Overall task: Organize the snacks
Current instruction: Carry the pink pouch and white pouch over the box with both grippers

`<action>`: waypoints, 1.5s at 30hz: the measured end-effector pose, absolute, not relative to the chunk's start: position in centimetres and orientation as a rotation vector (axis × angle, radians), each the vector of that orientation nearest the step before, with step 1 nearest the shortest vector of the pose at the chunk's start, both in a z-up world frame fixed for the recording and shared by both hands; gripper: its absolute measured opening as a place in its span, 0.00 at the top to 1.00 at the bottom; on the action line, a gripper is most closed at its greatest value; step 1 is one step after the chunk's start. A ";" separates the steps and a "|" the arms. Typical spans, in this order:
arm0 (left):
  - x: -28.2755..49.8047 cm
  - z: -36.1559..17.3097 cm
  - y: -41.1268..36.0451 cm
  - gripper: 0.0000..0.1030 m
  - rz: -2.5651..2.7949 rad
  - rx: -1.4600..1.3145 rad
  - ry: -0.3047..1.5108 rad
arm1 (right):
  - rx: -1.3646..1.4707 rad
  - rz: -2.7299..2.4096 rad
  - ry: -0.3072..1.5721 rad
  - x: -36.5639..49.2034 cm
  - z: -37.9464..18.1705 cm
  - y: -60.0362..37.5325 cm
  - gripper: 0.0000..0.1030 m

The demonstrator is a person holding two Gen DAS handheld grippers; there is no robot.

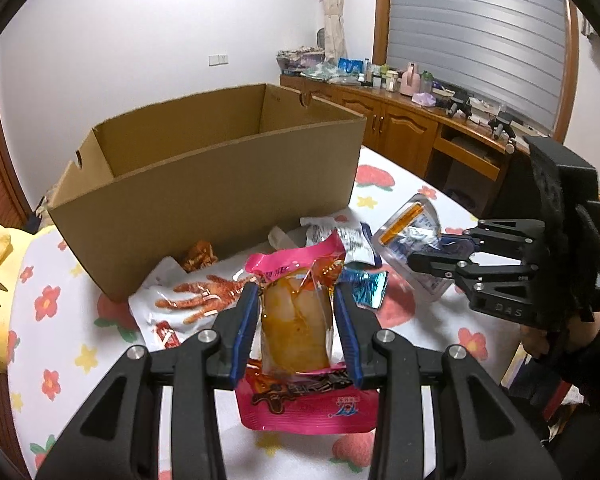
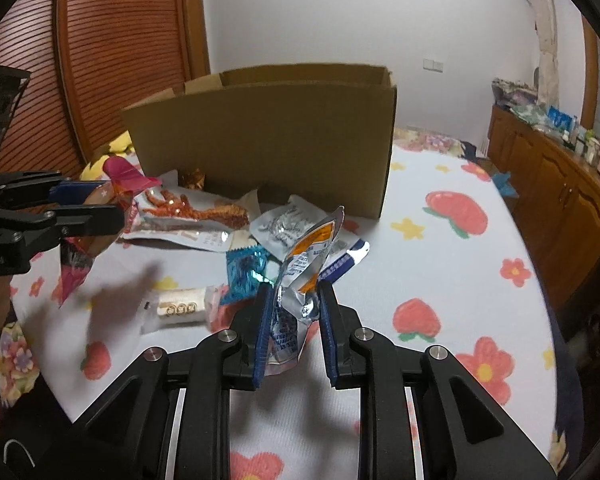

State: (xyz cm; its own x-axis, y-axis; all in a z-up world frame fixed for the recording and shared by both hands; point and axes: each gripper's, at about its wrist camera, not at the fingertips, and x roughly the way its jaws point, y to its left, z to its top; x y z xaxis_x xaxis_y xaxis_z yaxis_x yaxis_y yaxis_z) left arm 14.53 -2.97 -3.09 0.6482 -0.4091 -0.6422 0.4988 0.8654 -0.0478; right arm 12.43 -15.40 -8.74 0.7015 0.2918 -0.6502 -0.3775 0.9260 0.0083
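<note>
Two packets gripped, one per gripper, just short of the box.
My left gripper (image 1: 296,300) pinches the pink packet (image 1: 296,320); my right gripper (image 2: 294,300) pinches the silver packet (image 2: 300,280). Both sit above the tablecloth (image 2: 440,280). Next I judge each must clear the cardboard box (image 1: 204,184) wall before release.

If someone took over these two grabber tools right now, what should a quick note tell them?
Left gripper: shut on the pink packet.
Right gripper: shut on the silver-and-orange packet.
Cardboard box: open; nothing shows inside, though its floor is hidden.
Done: two packets grasped.
Left: box both, then the chicken-feet packet, teal packet, white roll packet and the others on the flowered cloth.
</note>
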 end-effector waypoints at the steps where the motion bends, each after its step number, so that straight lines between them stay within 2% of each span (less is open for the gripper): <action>1: 14.6 -2.8 -2.9 0.65 -0.518 0.135 0.689 | -0.128 0.375 0.693 12.4 -8.4 -15.5 0.81; 14: 15.8 0.2 -1.8 0.65 -0.480 0.121 0.623 | -0.142 0.403 0.600 13.0 -3.1 -15.2 0.80; 29: 19.7 3.6 0.0 0.65 -0.417 0.118 0.570 | -0.181 0.455 0.526 19.3 1.1 -12.6 0.80; 45: 24.4 4.2 1.8 0.64 -0.356 0.116 0.574 | -0.137 0.442 0.607 26.6 0.3 -12.2 0.80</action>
